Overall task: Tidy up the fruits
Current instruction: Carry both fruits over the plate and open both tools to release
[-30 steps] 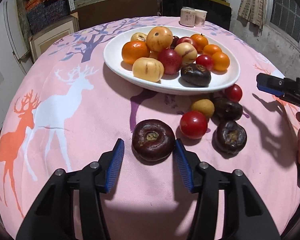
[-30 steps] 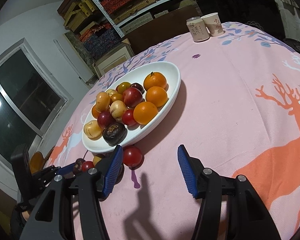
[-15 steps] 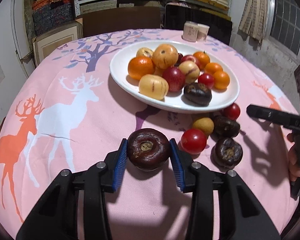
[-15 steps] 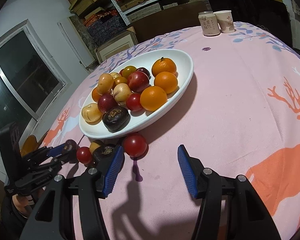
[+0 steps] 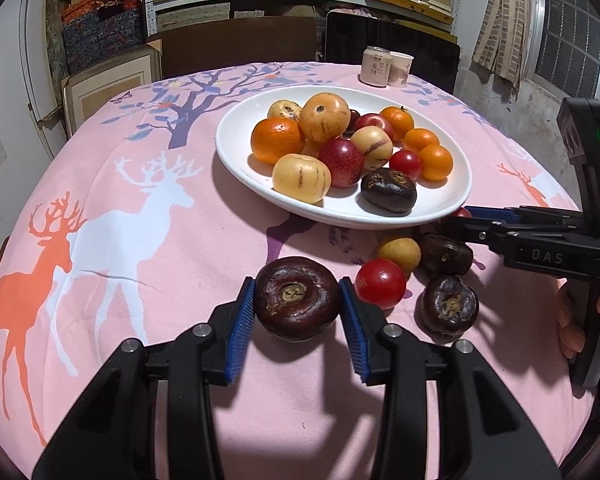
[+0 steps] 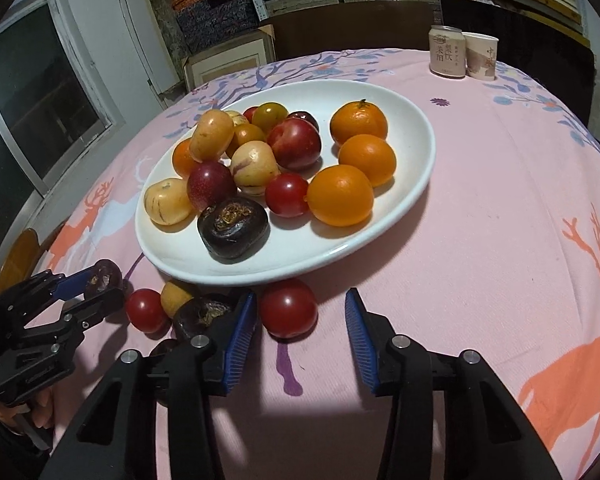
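Observation:
A white oval plate (image 5: 236, 148) (image 6: 416, 184) holds several oranges, plums, pale melons and one dark purple fruit. My left gripper (image 5: 298, 300) is shut on a dark purple fruit (image 5: 296, 298), lifted just above the pink tablecloth; it also shows in the right wrist view (image 6: 104, 276). My right gripper (image 6: 300, 312) is open around a red tomato (image 6: 288, 308) beside the plate's near rim. Loose on the cloth lie another red tomato (image 5: 380, 284), a small yellow fruit (image 5: 399, 250) and two dark purple fruits (image 5: 450, 306) (image 5: 446, 254).
A drink can (image 6: 447, 53) and a paper cup (image 6: 482, 56) stand at the table's far edge. A dark chair back (image 5: 392, 46) and shelves stand behind. The right gripper's body (image 5: 540, 236) reaches in from the right in the left wrist view.
My left gripper closed on the dark purple fruit and raised it slightly. My right gripper moved forward until the red tomato sat between its fingers.

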The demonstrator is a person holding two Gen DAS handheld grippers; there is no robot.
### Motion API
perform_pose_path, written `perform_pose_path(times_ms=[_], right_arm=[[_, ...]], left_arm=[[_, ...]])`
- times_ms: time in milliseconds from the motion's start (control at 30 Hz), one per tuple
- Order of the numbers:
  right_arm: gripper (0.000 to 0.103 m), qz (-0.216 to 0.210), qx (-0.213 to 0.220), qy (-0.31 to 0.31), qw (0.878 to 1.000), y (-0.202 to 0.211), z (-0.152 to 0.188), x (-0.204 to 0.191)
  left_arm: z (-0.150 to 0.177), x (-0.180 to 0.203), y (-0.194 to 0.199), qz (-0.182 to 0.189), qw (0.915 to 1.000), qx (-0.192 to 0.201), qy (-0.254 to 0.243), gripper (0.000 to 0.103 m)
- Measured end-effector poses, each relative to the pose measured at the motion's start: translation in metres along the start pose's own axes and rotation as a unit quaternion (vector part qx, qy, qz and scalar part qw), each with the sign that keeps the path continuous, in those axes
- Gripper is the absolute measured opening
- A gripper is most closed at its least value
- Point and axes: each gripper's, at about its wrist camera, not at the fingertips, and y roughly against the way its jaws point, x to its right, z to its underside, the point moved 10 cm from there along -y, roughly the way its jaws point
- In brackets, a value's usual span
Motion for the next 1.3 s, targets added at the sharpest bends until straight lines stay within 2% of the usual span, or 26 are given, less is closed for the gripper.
perform_pose_path(times_ms=[67,133,167,467,767,900,1000,1167,1300], right_arm=[[0.041,0.0,0.007,0.003,1.0,0.001,0.001,0.0],[0.03,-0.029,0.01,-0.01,0.999,0.003,0.001,-0.001],[0.029,-0.035,0.014,-0.016,0.999,0.005,0.002,0.0],[0.028,-0.054,0.042,-0.039,0.997,0.025,0.004,0.005],[0.028,-0.042,0.063,-0.047,0.996,0.042,0.007,0.012],[0.028,-0.036,0.069,-0.047,0.996,0.051,0.01,0.015],[0.028,-0.036,0.075,-0.044,0.996,0.062,0.01,0.017],[0.028,-0.038,0.093,-0.032,0.994,0.082,-0.01,0.017],[0.028,-0.042,0.101,-0.028,0.994,0.086,-0.046,0.015]], left_arm=[[0.0,0.0,0.0,-0.001,1.0,0.0,0.0,0.041],[0.0,0.0,0.0,-0.003,1.0,0.001,-0.001,0.041],[0.0,0.0,0.0,-0.003,1.0,0.001,-0.001,0.041],[0.0,-0.003,0.0,-0.006,1.0,0.002,0.005,0.041],[-0.002,-0.008,0.005,-0.022,0.9996,0.012,0.01,0.041],[-0.005,-0.011,0.014,-0.033,0.9989,0.028,0.015,0.041],[-0.01,-0.009,0.028,-0.027,0.9981,0.053,0.019,0.041],[-0.029,0.008,0.046,-0.008,0.9972,0.074,0.009,0.041],[-0.058,0.029,0.042,0.002,0.9973,0.072,-0.009,0.041]])
